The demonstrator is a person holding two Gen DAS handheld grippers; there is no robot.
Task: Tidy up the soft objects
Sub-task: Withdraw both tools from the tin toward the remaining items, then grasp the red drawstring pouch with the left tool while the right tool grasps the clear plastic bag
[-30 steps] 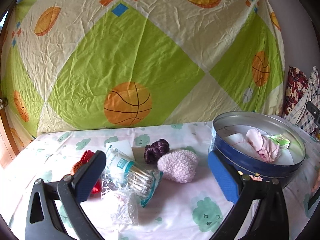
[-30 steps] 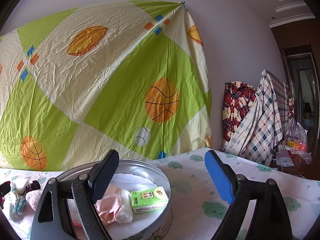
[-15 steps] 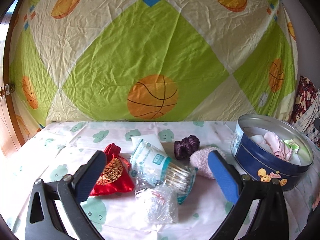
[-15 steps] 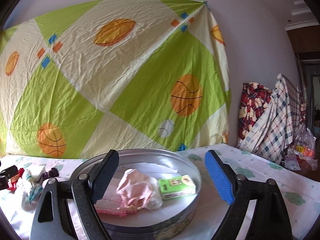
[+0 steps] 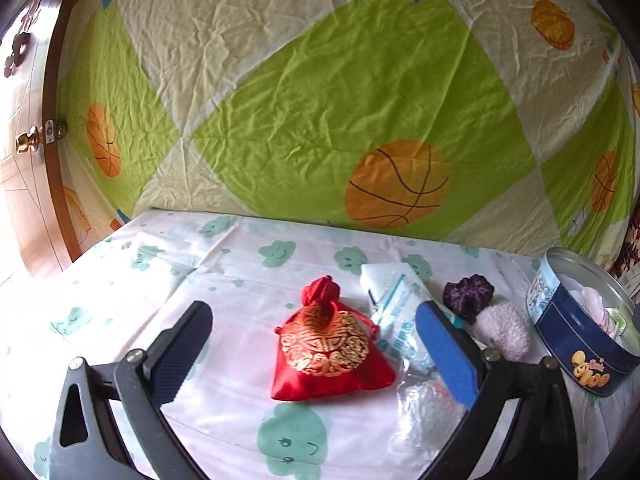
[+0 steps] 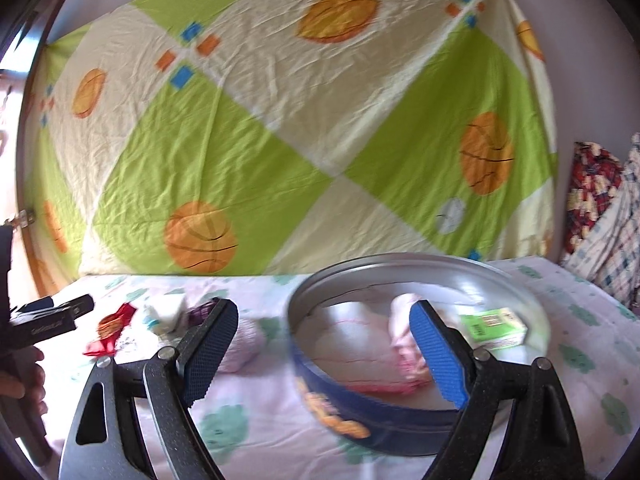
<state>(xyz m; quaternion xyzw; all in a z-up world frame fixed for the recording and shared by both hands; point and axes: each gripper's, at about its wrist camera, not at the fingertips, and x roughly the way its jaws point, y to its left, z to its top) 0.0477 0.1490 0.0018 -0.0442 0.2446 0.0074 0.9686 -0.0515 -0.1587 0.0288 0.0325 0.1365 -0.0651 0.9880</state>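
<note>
Left wrist view: left claw (image 5: 316,356) spread, empty, flanking red drawstring pouch (image 5: 326,348) on table (image 5: 224,256); purple scrunchie (image 5: 468,294), pink fuzzy sock (image 5: 506,330) beside pouch, toward blue tin (image 5: 576,348). Right claw (image 6: 324,352) spread, empty, above tin.

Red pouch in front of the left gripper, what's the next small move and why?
Probably ease the left gripper forward and down over the red pouch, then close. Its jaws stand open and empty, the pouch lies loose on the sheet between them, and the tin already holds soft things.
</note>
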